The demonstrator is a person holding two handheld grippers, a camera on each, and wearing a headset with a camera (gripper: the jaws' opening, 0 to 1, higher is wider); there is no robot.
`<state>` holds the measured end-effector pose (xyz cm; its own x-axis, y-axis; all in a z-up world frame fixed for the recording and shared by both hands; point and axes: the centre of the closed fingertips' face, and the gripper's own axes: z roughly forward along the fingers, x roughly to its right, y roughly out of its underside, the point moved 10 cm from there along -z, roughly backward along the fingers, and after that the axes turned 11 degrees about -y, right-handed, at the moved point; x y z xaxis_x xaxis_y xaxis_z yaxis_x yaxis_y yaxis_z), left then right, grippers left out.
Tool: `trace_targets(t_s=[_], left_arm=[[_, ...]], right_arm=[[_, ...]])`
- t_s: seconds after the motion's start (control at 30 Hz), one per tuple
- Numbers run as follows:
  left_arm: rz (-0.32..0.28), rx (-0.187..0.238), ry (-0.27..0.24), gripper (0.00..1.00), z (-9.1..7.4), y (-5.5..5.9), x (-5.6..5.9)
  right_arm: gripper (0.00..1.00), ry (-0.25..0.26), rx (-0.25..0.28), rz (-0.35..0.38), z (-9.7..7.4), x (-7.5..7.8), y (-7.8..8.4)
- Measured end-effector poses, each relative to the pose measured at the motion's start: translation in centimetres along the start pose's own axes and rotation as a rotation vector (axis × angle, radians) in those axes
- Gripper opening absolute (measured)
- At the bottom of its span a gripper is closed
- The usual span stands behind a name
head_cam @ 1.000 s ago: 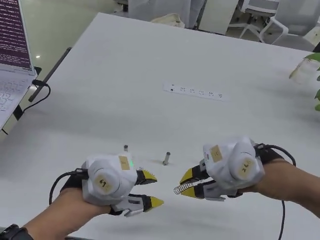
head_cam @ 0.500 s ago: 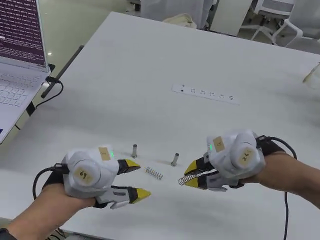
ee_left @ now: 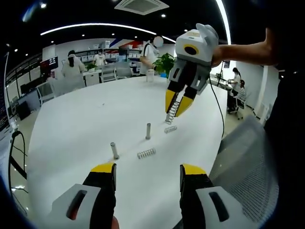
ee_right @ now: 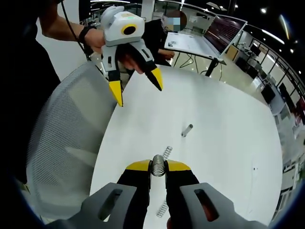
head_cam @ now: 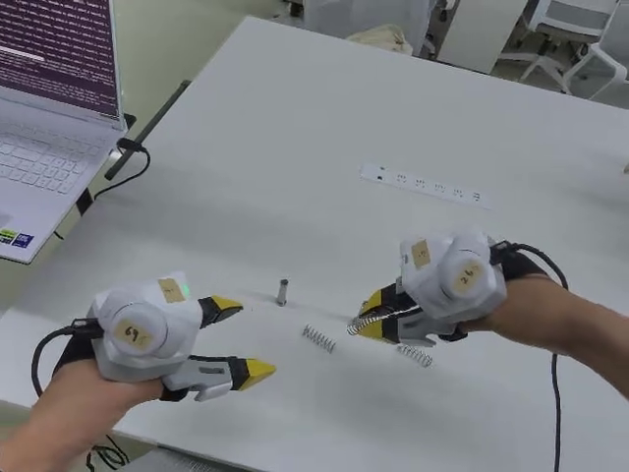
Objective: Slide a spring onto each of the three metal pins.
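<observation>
My right gripper (head_cam: 368, 322) is shut on a small steel spring (head_cam: 362, 322), held a little above the white table (head_cam: 295, 147); the coil stands pinched between the jaw tips (ee_right: 158, 165). One short metal pin (head_cam: 283, 292) stands upright left of it. The left gripper view has two upright pins (ee_left: 147, 130) (ee_left: 114, 150) with the right gripper (ee_left: 177, 107) hovering beyond them. One loose spring (head_cam: 317, 338) lies between the grippers and another (head_cam: 415, 354) lies under the right one. My left gripper (head_cam: 244, 339) is open, low and left of the pin.
A white power strip (head_cam: 425, 186) lies further back on the table. An open laptop (head_cam: 49, 118) with its cable sits at the far left edge. A mesh chair (ee_right: 62, 143) is close to the table's near edge.
The left gripper has drawn back to the left, uncovering a loose spring on the table. The right gripper, still holding its spring, has come in over where the second pin stood.
</observation>
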<state>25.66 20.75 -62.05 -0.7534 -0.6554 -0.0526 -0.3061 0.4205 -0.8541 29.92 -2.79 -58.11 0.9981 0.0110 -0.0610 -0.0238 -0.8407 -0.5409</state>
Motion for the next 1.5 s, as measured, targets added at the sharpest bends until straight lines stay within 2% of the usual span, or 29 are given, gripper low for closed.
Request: trace_targets(t_s=[0.07, 0.2, 0.37, 0.57, 0.73, 1.1, 1.3, 1.5], left_arm=[[-0.012, -0.004, -0.011, 0.55, -0.2, 0.3, -0.2], [-0.033, -0.012, -0.039, 0.58, -0.8, 1.0, -0.7], [-0.066, -0.013, -0.067, 0.58, -1.5, 1.7, -1.3], [-0.077, -0.014, -0.084, 0.58, -2.0, 1.9, -1.7], [-0.084, -0.015, -0.092, 0.58, -2.3, 2.2, -1.7], [-0.103, -0.022, -0.094, 0.59, -2.6, 3.0, -1.3], [-0.114, -0.022, -0.099, 0.59, -2.7, 3.1, -1.3], [-0.124, -0.023, -0.108, 0.59, -2.8, 3.2, -1.5]], right_arm=[[0.08, 0.003, -0.004, -0.003, 0.3, 0.5, -0.3], [0.08, 0.007, -0.01, -0.007, 0.9, 1.7, -0.9], [0.08, 0.0, -0.023, -0.014, 1.7, 2.7, -1.2], [0.09, -0.004, -0.045, -0.024, 2.4, 4.0, -1.7], [0.09, -0.023, -0.08, -0.035, 3.3, 5.1, -2.1], [0.09, -0.028, -0.11, -0.042, 4.8, 8.1, -3.1], [0.09, -0.033, -0.115, -0.048, 5.9, 9.3, -3.8], [0.09, -0.047, -0.115, -0.049, 6.8, 9.6, -4.2]])
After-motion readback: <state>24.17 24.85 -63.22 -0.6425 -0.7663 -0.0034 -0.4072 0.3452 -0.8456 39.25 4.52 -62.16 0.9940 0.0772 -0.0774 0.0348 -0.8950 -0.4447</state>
